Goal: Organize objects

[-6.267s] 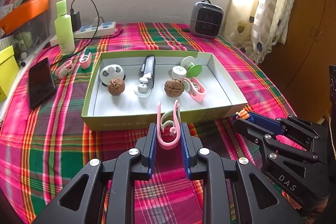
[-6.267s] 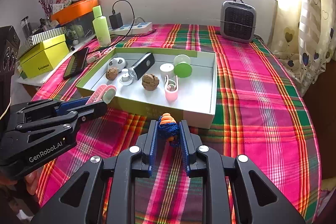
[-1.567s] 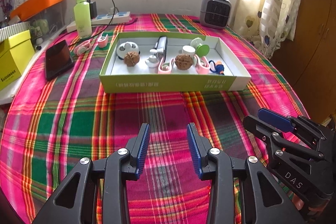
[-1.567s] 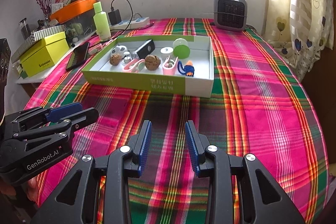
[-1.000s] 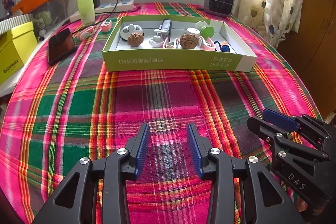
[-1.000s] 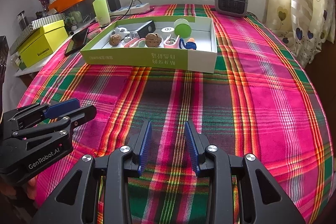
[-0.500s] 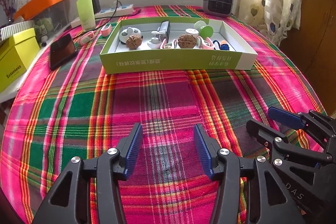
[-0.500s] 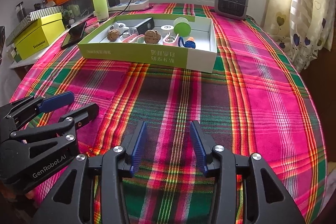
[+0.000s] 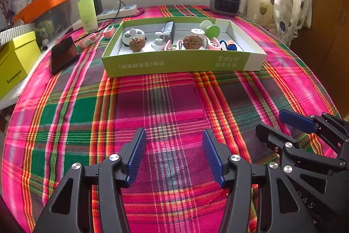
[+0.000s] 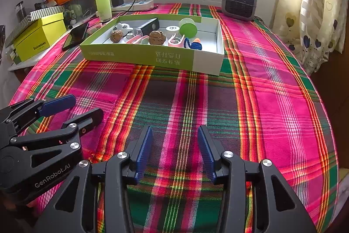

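Well back from the box (image 9: 183,62), we hold both grippers over bare plaid tablecloth (image 9: 174,102) on the desk. The left gripper (image 9: 173,145) has its blue ribbed fingers (image 9: 136,154) apart and widening, with nothing but cloth showing between them. The right gripper (image 10: 174,145) likewise has its fingers (image 10: 144,150) parted around nothing, and neither touches any object. In the left wrist view the right gripper sits just to the right of our left fingers; in the right wrist view the left gripper sits to the left of our right fingers.

Straight ahead of both pairs of fingers, well beyond their tips, lies the shallow green-and-white box. Inside it we see the sorted things: two walnuts (image 9: 137,44), a pink clip (image 9: 173,45) between them, another pink clip (image 9: 212,43) to the right of the second walnut (image 9: 192,42), and a blue-and-orange knitted piece (image 10: 194,43) furthest right. Behind these sit a white round gadget (image 9: 133,34), a small white pump top (image 9: 158,43), a dark rectangular device (image 9: 169,31), a white cap (image 9: 197,32) and a green spool (image 10: 188,27).

Ahead and to the left of the fingers, outside the box, two more pink clips (image 9: 108,31) lie on the cloth near a black phone (image 9: 63,54), a green bottle (image 9: 87,9) and a yellow box (image 9: 15,60). A small grey heater (image 10: 239,1) stands far ahead to the right, by the window wall.
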The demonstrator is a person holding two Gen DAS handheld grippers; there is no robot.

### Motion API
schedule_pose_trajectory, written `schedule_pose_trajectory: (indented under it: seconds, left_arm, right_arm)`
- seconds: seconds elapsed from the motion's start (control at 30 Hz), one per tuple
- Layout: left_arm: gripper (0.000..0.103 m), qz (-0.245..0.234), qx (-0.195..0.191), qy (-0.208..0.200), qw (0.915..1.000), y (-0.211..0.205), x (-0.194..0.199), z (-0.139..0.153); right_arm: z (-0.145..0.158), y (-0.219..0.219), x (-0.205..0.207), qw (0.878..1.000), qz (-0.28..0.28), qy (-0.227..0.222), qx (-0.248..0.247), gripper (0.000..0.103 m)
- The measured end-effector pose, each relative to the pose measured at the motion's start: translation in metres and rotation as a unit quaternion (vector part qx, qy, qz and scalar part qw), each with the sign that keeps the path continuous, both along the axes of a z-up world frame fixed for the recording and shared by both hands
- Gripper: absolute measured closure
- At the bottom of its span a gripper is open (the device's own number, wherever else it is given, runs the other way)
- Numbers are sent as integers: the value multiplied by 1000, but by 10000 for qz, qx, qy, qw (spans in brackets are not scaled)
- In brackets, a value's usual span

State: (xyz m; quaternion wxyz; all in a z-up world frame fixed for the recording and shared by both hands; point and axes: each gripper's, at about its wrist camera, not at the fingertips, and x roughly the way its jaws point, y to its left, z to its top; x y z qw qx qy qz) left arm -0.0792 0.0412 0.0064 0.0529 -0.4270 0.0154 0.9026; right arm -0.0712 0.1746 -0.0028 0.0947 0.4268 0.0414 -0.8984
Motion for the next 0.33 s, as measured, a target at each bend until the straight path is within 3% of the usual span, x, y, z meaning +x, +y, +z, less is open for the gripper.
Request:
schedule_pose_trajectory:
  seconds: [0.33]
  left_arm:
    - [50, -1, -5, -1, 10000, 0, 0, 0]
  right_arm:
    - [0, 0, 0, 10000, 0, 1, 4, 58]
